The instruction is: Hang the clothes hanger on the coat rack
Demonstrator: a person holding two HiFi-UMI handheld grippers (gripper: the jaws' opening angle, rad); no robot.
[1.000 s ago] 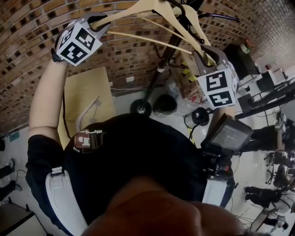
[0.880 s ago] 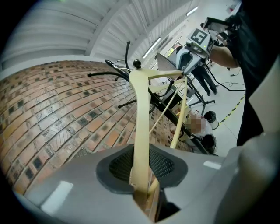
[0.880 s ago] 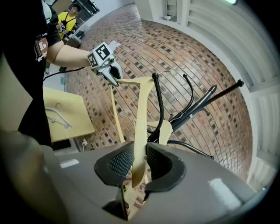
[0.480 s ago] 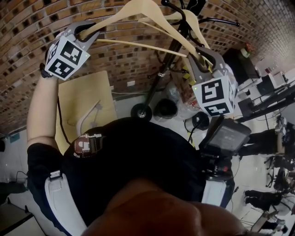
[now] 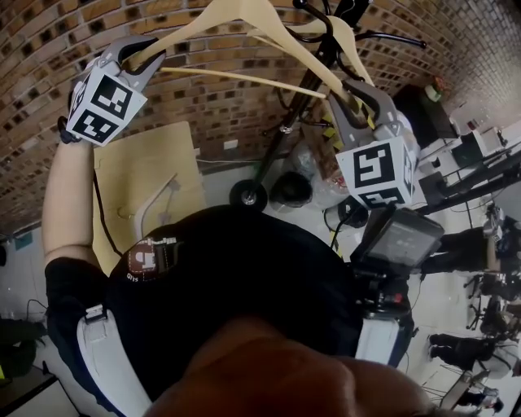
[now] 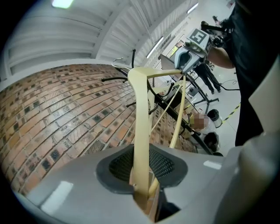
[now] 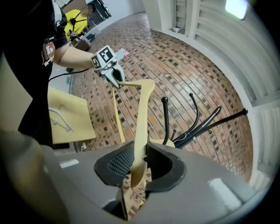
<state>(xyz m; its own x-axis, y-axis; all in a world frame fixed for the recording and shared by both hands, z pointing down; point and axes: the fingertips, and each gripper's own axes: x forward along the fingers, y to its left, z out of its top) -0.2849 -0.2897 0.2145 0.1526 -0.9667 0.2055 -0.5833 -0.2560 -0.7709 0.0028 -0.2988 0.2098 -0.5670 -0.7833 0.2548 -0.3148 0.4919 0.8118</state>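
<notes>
A pale wooden clothes hanger (image 5: 244, 18) spans the top of the head view, held at both ends. My left gripper (image 5: 138, 55) is shut on its left arm tip, and my right gripper (image 5: 346, 98) is shut on its right arm tip. In the left gripper view the hanger arm (image 6: 141, 131) runs up from between the pads. The right gripper view shows the other arm (image 7: 142, 118) the same way. The black coat rack (image 5: 305, 89) stands just behind the hanger, and its curved hooks (image 7: 192, 127) lie right of the held arm. Whether the hanger's own hook touches the rack is hidden.
A brick wall (image 5: 203, 106) stands behind the rack. A light wooden board (image 5: 151, 187) leans against it at the left. The rack's round base (image 5: 248, 194) and a black bucket (image 5: 291, 186) sit on the floor. A second pale hanger (image 5: 346, 37) seems to hang near the rack's top.
Both grippers have carried the hanger left in the head view. The left marker cube has slid left and lower, the right one slightly lower. Both grips are unchanged.
</notes>
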